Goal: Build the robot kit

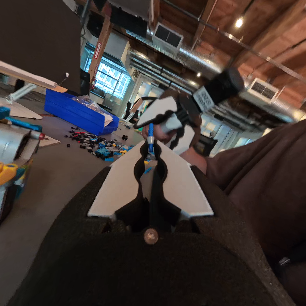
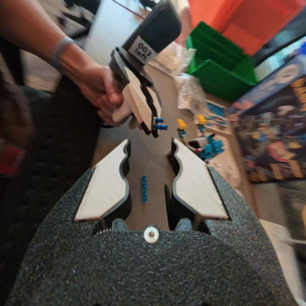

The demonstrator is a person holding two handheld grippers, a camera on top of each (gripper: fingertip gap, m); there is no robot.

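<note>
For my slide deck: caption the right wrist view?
Open right hand-held gripper above a blue beam; left hand-held gripper clamps blue pins.

Reddish wooden plank ceiling with silver metal ducts, a lit round lamp, bright gridded windows beyond the grey desk

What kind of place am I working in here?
Probably a loft-style workshop or maker space: exposed metal ducting under a wood ceiling, a blue parts bin, and loose toy building pieces scattered on a grey table.
</note>
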